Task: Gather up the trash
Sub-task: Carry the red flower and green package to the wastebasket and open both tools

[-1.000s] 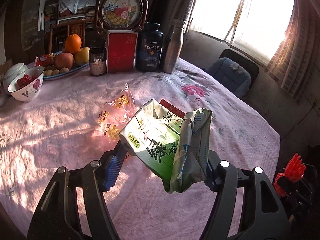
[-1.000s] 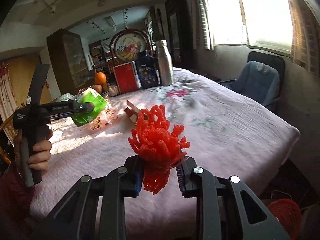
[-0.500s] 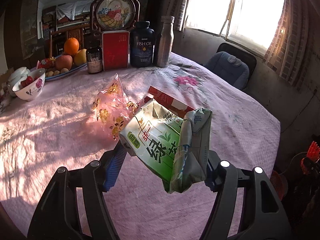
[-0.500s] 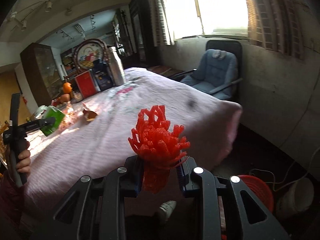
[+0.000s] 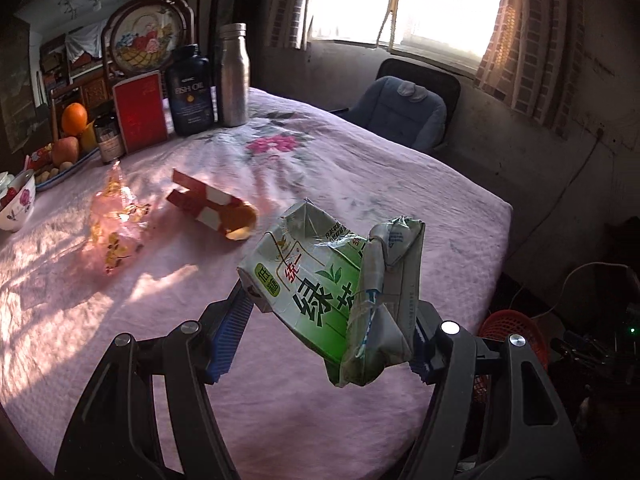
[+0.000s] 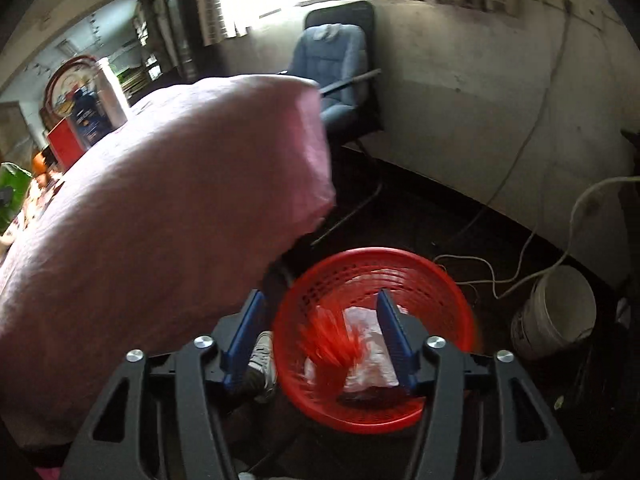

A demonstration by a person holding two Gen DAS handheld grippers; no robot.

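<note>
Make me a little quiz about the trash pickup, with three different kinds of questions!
1. True or false: the left claw is empty.
2. Where is the red spiky thing right now? A) on the table B) dropping into the red basket C) on the chair
3. Fill in: the torn red box lies on the pink ____.

Key:
1. False. It grips a crushed green carton.
2. B. The right claw has just been opening, and the thing is loose between its blue pads, over white trash.
3. Tablecloth.
</note>
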